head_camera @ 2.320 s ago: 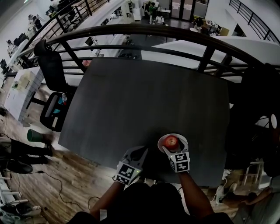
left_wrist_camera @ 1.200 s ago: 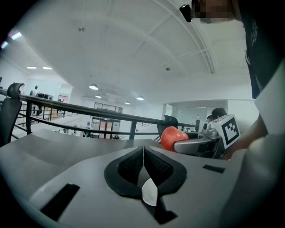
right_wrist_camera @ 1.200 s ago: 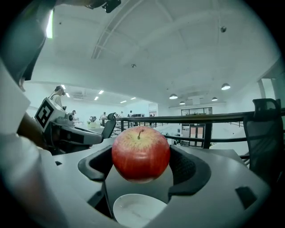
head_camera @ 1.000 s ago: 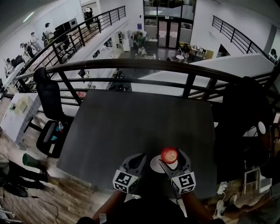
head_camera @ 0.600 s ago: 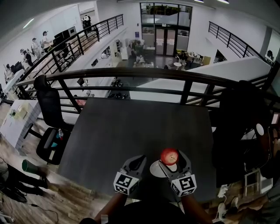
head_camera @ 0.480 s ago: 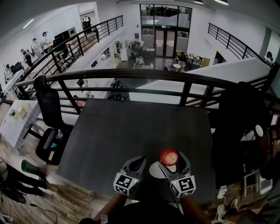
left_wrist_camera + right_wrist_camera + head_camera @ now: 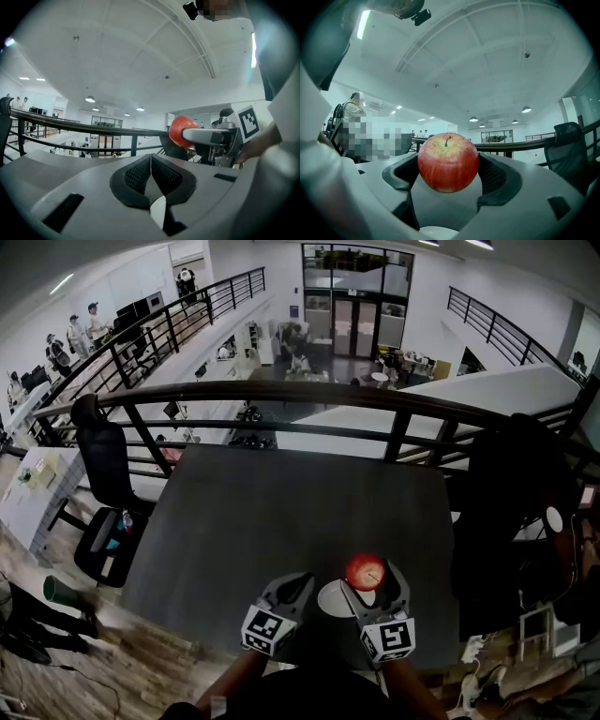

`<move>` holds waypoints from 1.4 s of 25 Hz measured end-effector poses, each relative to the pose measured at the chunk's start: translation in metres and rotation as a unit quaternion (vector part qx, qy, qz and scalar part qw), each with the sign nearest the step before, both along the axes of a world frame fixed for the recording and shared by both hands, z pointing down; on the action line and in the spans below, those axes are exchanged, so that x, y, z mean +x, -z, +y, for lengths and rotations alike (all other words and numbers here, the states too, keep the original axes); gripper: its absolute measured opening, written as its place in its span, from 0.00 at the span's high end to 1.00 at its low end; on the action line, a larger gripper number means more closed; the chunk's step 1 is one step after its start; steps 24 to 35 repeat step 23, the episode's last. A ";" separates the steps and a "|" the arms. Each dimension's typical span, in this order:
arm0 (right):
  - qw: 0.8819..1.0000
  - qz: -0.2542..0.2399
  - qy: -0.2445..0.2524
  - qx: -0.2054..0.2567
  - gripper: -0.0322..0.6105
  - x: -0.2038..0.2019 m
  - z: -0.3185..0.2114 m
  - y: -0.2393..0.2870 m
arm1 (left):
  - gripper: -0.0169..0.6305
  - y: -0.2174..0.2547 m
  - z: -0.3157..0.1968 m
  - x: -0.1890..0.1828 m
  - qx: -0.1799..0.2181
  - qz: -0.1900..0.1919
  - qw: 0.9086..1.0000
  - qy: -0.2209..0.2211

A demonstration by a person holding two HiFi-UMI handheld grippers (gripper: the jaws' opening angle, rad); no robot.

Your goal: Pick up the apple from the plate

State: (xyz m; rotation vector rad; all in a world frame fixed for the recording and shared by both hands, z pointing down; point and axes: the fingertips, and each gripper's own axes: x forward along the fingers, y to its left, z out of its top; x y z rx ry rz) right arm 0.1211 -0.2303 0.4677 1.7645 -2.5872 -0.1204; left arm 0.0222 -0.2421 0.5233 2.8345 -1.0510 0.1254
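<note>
A red apple [image 7: 365, 571] with a short stem is held up off the white plate [image 7: 332, 599], clamped between the two jaws of my right gripper [image 7: 368, 579]. In the right gripper view the apple [image 7: 448, 161] fills the gap between the dark pads, and the plate's rim [image 7: 436, 231] shows just below. My left gripper [image 7: 292, 589] hovers to the left of the plate, shut with nothing in it. From the left gripper view its pads [image 7: 151, 176] meet, and the apple [image 7: 180, 130] shows to the right in the other gripper.
The dark grey table [image 7: 300, 512] runs away from me toward a black railing [image 7: 281, 399]. An office chair [image 7: 98, 484] stands off the table's left side. Dark clothing or a chair [image 7: 511, 512] sits by the right edge.
The apple has gone from resting on the plate to being held above it in my right gripper. The left gripper has stayed about where it was.
</note>
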 end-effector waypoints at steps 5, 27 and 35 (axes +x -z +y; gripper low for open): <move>1.000 0.002 -0.007 -0.003 0.31 0.002 -0.001 -0.001 | 0.93 -0.002 -0.005 -0.003 -0.001 -0.001 1.000 0.001; 0.999 0.020 -0.035 -0.021 0.31 0.024 0.007 -0.010 | 0.93 -0.001 0.002 0.022 -0.003 -0.002 1.000 -0.026; 0.999 0.020 -0.035 -0.021 0.31 0.024 0.007 -0.010 | 0.93 -0.001 0.002 0.022 -0.003 -0.002 1.000 -0.026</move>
